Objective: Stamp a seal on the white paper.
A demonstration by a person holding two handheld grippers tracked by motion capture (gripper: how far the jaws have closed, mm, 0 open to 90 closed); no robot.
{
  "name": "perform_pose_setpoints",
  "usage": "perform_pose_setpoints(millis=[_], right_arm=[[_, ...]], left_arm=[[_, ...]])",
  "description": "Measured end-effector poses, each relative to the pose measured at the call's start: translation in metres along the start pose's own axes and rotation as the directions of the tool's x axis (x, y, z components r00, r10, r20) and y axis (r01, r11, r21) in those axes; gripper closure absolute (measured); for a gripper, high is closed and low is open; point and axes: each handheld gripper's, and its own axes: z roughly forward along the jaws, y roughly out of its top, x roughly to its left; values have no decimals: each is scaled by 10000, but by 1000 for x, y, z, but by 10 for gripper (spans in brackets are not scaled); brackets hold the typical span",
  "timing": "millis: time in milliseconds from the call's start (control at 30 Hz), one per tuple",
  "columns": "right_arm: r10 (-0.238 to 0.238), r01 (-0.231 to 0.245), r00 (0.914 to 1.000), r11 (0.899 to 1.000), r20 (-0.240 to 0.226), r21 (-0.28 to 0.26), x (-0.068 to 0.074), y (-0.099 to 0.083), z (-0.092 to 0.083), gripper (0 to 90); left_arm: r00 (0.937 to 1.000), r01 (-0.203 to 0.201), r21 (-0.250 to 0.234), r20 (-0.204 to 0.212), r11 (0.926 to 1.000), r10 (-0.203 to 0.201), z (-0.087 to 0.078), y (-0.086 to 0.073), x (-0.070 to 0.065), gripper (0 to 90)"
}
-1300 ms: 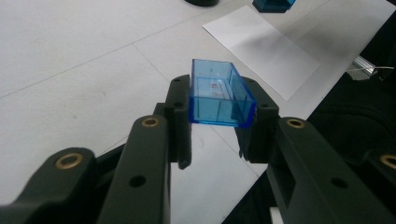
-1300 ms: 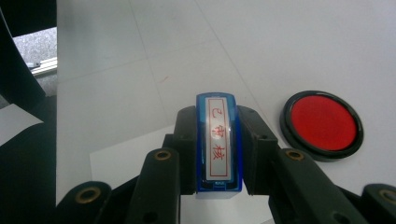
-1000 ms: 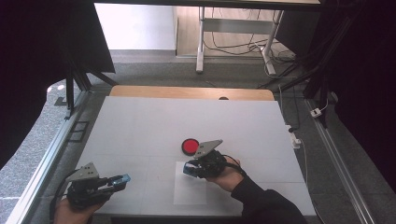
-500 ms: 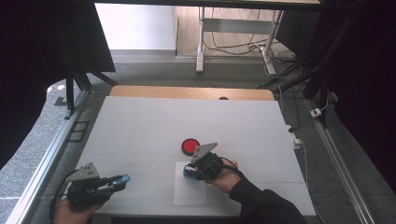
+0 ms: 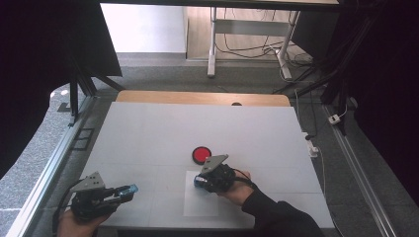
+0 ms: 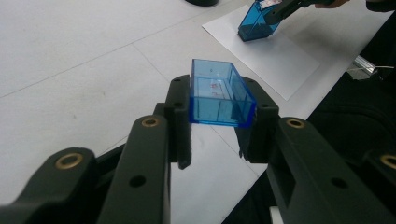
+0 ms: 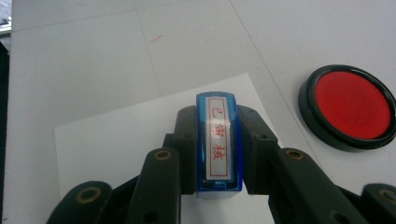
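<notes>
Worktop, near edge: white worktop [image 5: 148, 143] carrying a white paper sheet [image 5: 200, 205] and a round black ink pad with red face [image 5: 201, 154].
Right gripper: right gripper [image 5: 203, 180] clenched on a blue plastic stamp with a white label in red characters [image 7: 218, 144]; jaws press both of its long sides.
Stamp position: over the upper part of the sheet, stamping end down, just beside the ink pad [image 7: 351, 106] but apart from it.
Change: in the high view, the right gripper has drawn back from the ink pad toward the sheet over the last second, a small shift.
Meaning: judged as inking finished and the stamp being lined up for a press onto the paper.
Left gripper: left gripper [image 5: 127, 189] grasping a clear blue plastic stamp cover [image 6: 219, 93], open box shape, pinched across its sides.
Cover position: held above the near left of the worktop, well apart from the sheet; this hand has kept its place.
Remaining: the imprint itself, then recapping, by estimate.
</notes>
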Motion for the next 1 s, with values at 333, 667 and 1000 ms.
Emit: perform_pose_setpoints(millis=[333,667,1000], right_arm=[[283,-285,9994,9995,-174,-133,-3,-3,0,718],[1417,-1473,9837,9881,-1110,-439,-20,-9,1,718],[854,-882,9939,9953,-700,-389,-13,-7,1,718]], left_arm=[[10000,4,16,-6,10000,-4,0,0,0,683],[10000,-2,30,-5,10000,2,0,0,0,683],[10000,-19,60,-4,10000,20,1,0,0,683]])
